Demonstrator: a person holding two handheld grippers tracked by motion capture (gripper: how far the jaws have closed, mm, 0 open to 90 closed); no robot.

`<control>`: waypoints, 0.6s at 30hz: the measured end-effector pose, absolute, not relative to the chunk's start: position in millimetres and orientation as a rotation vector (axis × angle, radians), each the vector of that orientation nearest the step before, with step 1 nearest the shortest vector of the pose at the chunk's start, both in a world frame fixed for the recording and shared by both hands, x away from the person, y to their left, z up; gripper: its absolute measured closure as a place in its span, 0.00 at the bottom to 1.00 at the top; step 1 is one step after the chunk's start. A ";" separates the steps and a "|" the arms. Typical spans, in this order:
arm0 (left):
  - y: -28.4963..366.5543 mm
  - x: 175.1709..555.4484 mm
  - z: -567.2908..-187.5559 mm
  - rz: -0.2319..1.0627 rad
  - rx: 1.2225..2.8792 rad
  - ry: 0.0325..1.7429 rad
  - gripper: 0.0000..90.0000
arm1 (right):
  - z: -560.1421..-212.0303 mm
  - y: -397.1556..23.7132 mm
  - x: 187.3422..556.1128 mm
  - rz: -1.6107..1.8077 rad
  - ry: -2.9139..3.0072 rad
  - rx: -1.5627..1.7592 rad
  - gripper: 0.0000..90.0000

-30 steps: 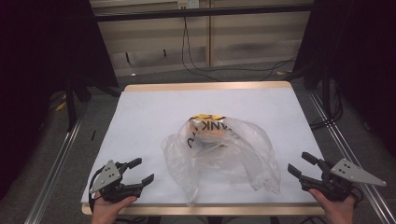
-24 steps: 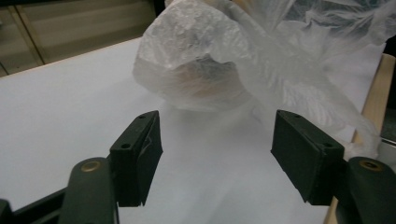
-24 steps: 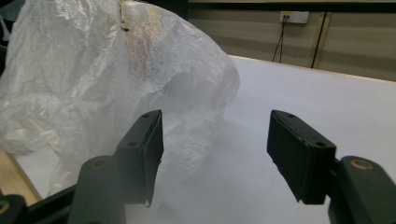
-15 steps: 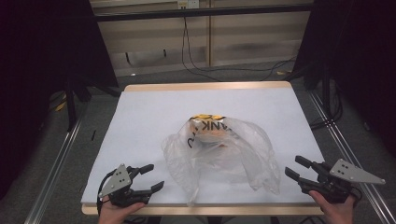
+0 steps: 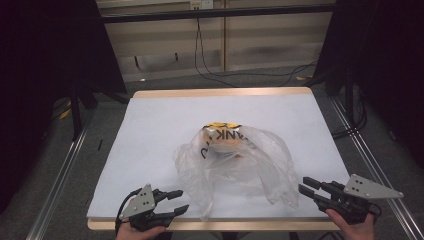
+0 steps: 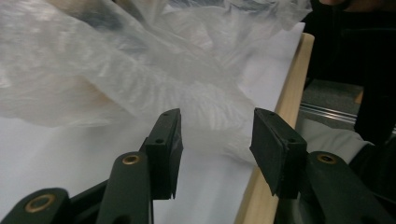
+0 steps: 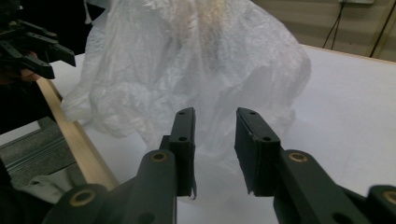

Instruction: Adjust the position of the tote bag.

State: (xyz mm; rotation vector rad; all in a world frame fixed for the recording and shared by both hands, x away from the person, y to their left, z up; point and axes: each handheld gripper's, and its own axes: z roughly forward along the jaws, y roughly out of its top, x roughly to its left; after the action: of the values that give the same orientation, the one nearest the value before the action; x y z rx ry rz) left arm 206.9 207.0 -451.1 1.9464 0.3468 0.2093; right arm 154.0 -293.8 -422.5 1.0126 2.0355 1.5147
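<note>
The left gripper (image 5: 176, 201) hovers just left of the plastic bag (image 5: 235, 165), at the bag's near-left corner; its jaws have just been closing, yet a gap remains between them and they hold nothing. The right gripper (image 5: 306, 188) sits just right of the bag's near-right corner, its jaws also just narrowed, apart and pinching nothing, with the film lying right ahead of them. The crumpled clear bag, with a yellow printed item inside, lies on the white table (image 5: 150, 135), toward its near edge.
</note>
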 end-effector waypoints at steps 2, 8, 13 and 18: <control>202.1 203.5 -451.6 0.211 1.958 0.326 0.60 | -422.5 -291.2 152.0 1.516 2.052 0.999 0.82; 192.5 199.6 -452.2 0.179 1.980 0.289 0.69 | -420.9 -286.2 144.2 1.532 2.079 0.975 0.88; 184.1 201.9 -454.6 0.140 1.991 0.288 0.82 | -423.3 -281.9 131.7 1.517 2.101 0.994 0.87; 176.4 202.1 -455.7 0.116 2.008 0.264 0.79 | -424.4 -276.1 129.2 1.524 2.145 0.963 0.89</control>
State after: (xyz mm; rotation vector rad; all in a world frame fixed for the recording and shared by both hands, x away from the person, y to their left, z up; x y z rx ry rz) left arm 202.1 176.4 -455.7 2.0079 0.2644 0.1164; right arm 129.2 -276.1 -424.4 0.9627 2.1450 1.5237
